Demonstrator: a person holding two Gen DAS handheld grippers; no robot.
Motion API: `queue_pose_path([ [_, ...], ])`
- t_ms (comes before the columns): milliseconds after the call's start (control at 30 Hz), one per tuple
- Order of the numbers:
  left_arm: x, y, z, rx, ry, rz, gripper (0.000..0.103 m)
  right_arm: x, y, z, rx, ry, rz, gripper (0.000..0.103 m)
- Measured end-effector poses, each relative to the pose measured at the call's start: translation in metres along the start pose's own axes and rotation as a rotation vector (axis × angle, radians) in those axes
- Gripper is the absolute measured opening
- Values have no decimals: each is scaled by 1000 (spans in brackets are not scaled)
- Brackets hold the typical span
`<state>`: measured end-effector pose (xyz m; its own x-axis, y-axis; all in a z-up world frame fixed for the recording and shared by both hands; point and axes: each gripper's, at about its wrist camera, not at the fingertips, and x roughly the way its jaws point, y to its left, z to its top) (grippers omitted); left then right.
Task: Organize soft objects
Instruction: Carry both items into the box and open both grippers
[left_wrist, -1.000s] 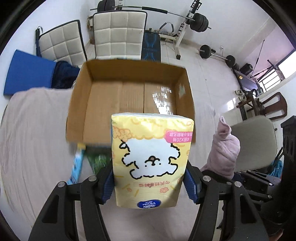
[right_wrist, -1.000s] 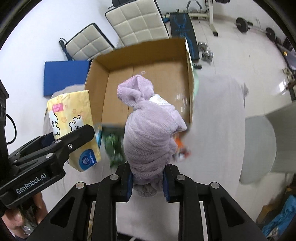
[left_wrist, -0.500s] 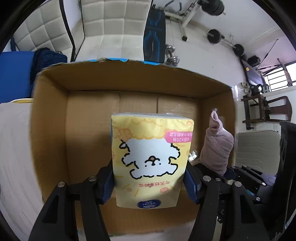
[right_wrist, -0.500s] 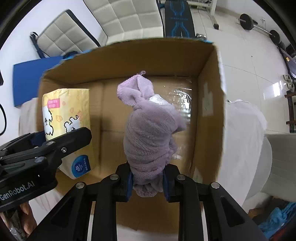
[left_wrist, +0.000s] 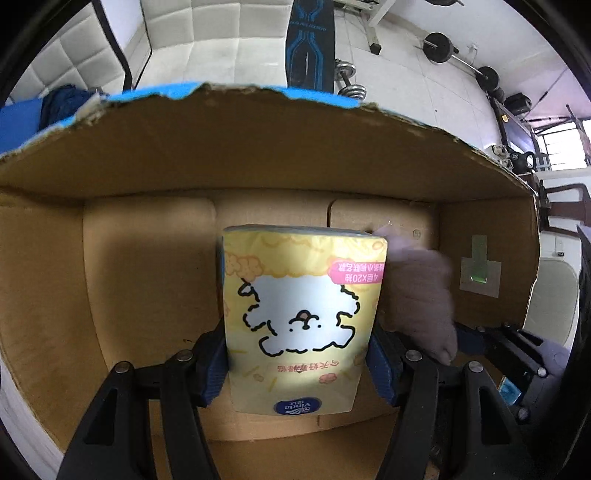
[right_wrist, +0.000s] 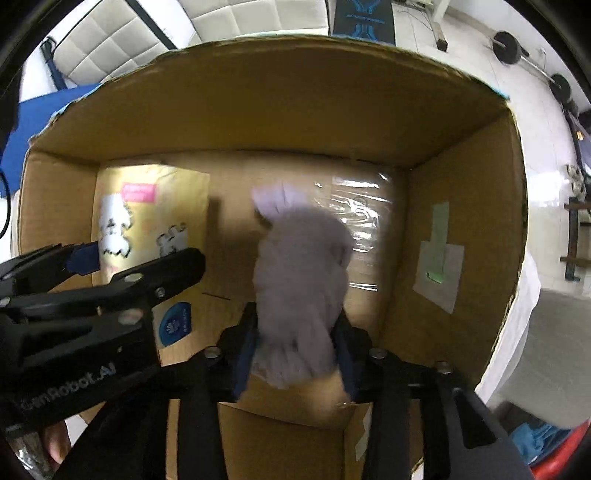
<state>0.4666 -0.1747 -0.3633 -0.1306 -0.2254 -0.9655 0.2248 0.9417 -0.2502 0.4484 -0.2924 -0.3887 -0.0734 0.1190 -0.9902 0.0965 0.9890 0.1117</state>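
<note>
Inside box: towel between jaws.

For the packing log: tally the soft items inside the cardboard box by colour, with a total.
Yellow: 1, the tissue pack, held in the left claw.
Lilac: 1, the rolled towel, held in the right claw.
Total: 2, both inside the cardboard box; whether they touch its floor cannot be told.

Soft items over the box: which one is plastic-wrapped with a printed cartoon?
The yellow tissue pack in the left gripper; the right gripper holds a plain lilac towel.
</note>
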Motion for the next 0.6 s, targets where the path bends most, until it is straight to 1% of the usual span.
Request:
queue_pose_path([
  [100, -12, 4, -3, -27, -25, 9, 61, -10, 2, -2, 1, -11, -2, 55],
  [133, -19, 4, -7, -27, -35, 14, 62, -14, 2, -3, 4, -17, -4, 61],
  [200, -29, 3, -11, -21, -48, 30, 66, -22, -1, -9, 5, -30, -16, 67],
  [267, -43, 3, -20, -18, -78, 48, 68, -31, -1, -21, 11, -35, -23, 67],
  [300, -49, 4, -24, -15, -91, 56, 71, -38, 8, -32, 10, -36, -28, 67],
  [333, -58, 5, -30, -12, -107, 64, 73, -41, 7, -38, 13, -37, -30, 71],
  [367, -61, 7, -32, -11, -116, 72, 79, -44, 9, -43, 16, -38, -31, 75],
  [400, -71, 7, -40, -8, -139, 93, 83, -49, 10, -50, 22, -43, -29, 86],
  [433, -78, 7, -47, -3, -160, 105, 84, -51, 16, -49, 27, -48, -27, 93],
  [500, -87, 11, -57, 6, -182, 128, 97, -58, 22, -62, 43, -67, -18, 97],
  [533, -93, 12, -65, 8, -194, 136, 97, -60, 23, -69, 48, -76, -18, 102],
  [600, -102, 16, -75, 16, -214, 140, 98, -66, 27, -81, 61, -106, -21, 103],
])
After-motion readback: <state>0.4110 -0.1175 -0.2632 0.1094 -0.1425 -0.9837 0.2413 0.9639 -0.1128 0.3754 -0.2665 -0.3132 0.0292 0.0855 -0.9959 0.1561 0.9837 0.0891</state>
